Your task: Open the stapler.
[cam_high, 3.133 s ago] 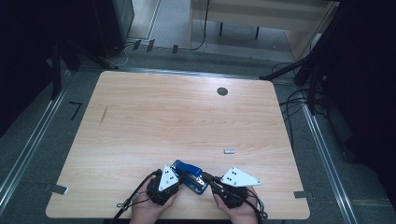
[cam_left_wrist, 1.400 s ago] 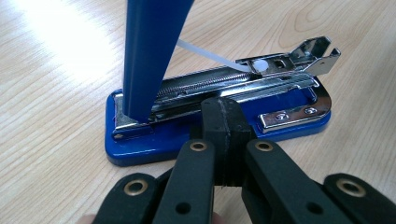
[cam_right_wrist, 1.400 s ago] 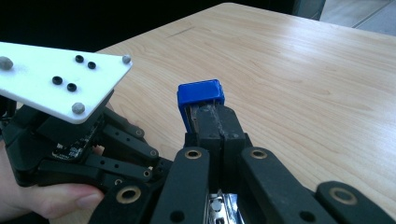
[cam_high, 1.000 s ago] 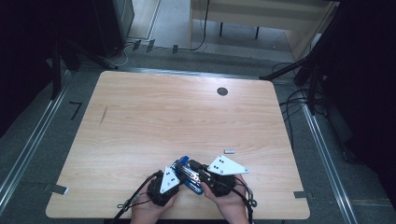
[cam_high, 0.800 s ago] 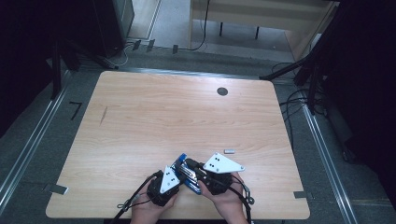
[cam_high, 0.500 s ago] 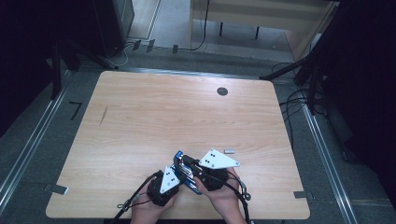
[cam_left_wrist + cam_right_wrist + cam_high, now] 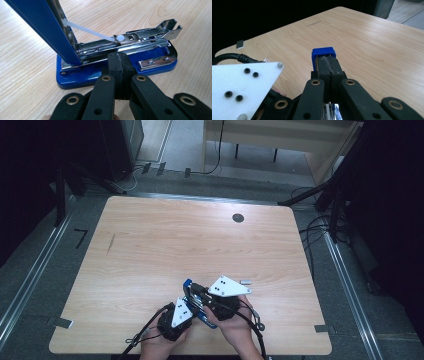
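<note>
The blue stapler (image 7: 117, 62) lies crosswise just before the clenched left tool (image 7: 119, 75); the right tool (image 7: 329, 67) grips its raised lid (image 7: 323, 53).

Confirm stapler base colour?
Blue. The stapler base shows best in the left gripper view, under the chrome magazine.
</note>
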The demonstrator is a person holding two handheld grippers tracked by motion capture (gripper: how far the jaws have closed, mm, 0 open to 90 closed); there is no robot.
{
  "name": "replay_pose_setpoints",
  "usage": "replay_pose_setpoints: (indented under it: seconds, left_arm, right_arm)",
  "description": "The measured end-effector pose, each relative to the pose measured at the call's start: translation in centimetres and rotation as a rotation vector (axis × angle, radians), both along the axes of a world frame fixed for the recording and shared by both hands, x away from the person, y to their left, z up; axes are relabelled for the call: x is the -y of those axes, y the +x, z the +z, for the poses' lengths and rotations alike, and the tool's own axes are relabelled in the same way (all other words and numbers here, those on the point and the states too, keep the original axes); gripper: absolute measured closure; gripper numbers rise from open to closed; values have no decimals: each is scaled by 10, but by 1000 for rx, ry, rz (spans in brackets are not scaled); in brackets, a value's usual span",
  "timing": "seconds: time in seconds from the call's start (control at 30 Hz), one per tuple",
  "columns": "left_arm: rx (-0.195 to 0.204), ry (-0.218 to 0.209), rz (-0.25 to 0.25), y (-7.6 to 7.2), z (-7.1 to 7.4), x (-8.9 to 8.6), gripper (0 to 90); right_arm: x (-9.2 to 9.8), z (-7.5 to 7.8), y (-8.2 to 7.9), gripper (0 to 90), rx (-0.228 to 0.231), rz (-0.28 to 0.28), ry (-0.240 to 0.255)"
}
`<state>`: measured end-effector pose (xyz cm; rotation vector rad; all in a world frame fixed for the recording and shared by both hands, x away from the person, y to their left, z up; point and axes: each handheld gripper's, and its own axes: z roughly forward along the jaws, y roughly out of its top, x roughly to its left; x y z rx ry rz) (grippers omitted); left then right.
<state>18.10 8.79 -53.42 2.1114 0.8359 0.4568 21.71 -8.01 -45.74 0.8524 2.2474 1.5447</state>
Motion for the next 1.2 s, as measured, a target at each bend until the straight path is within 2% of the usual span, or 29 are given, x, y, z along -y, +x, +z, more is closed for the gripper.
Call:
replay_pose_setpoints:
  seconds: [1.2]
  left_arm:
    - [2, -1, 0, 0, 0, 0, 900]
  right_arm:
    - [-24, 2, 18, 900, 2, 13, -3]
